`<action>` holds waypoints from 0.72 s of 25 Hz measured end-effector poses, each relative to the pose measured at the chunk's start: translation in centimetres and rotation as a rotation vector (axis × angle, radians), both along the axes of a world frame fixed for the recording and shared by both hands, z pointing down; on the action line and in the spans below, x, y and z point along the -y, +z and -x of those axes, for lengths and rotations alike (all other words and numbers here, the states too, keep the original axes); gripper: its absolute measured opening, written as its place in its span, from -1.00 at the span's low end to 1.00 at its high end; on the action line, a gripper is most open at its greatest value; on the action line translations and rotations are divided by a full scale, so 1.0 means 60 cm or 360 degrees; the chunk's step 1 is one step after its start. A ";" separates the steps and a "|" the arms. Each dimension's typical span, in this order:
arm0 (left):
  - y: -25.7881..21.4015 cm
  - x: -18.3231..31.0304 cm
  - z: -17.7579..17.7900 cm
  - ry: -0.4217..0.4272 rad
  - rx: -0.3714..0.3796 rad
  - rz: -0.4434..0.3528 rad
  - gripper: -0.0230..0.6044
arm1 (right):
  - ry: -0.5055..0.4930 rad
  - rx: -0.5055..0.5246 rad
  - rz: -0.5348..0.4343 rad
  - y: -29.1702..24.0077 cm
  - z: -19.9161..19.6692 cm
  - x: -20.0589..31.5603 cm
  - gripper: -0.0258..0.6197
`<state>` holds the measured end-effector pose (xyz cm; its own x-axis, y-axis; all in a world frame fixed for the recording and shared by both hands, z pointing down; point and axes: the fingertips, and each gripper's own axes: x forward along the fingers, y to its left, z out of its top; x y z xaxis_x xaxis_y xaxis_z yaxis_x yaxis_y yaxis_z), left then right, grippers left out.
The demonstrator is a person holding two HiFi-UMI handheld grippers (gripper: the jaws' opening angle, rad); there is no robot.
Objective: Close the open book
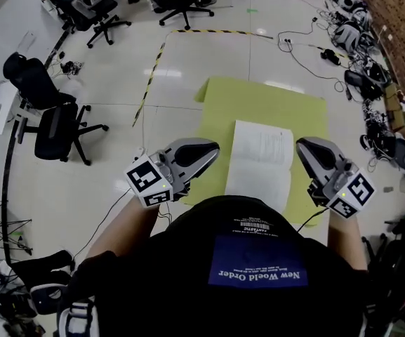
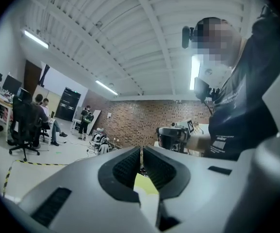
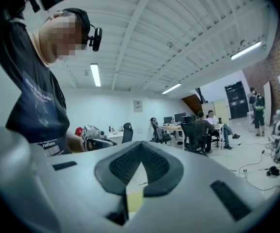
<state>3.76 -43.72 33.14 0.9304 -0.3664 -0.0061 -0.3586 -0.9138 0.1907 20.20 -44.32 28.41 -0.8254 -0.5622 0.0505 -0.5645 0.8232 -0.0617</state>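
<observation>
Floor (image 1: 181, 69): pale, the largest item, with chairs (image 1: 55, 111) at 10 o'clock and cables (image 1: 307, 55) at 2 o'clock, both well apart from the work. Mat (image 1: 258, 104): yellow-green, flat on the floor at 12 o'clock from the person. Book (image 1: 262, 160): open, white pages up, lying on the mat with its near edge just beside the person's body. Left gripper (image 1: 209, 149): at 9 o'clock of the book, jaws together, nothing between them. Right gripper (image 1: 304, 147): at 3 o'clock of the book, jaws likewise together and empty. The two point level toward each other across the book, and neither touches it. Hazards, as judged from this layout:

- **Mat:** a sideways shove on the book may ruck or drag the mat, since nothing pins it.
- **Book, sliding:** with no counter-hold from the other gripper, it may slide rather than fold.
- **Book, reopening:** a half lifted and let go short of the tipping point may flop open again.
- **Page, turning:** a closed tip that catches one leaf instead of the whole half merely turns that leaf, leaving the book open.
- **Page, damage:** a tip dragged across the paper may crease or tear it, or trap it folded inside.
</observation>
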 end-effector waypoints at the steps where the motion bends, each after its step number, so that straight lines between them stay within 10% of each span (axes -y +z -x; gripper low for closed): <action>1: 0.011 0.003 0.002 0.0013 0.0016 0.0012 -0.91 | 0.0009 0.0002 0.0022 0.005 0.004 0.004 -0.97; 14: 0.294 0.010 -0.087 0.0324 0.0387 0.0217 -0.45 | 0.0126 0.0081 0.0326 0.160 -0.026 0.057 -0.97; 18: 0.365 0.006 -0.093 0.0432 0.0610 0.0010 -0.18 | 0.0138 0.0069 0.0390 0.219 -0.028 0.060 -0.97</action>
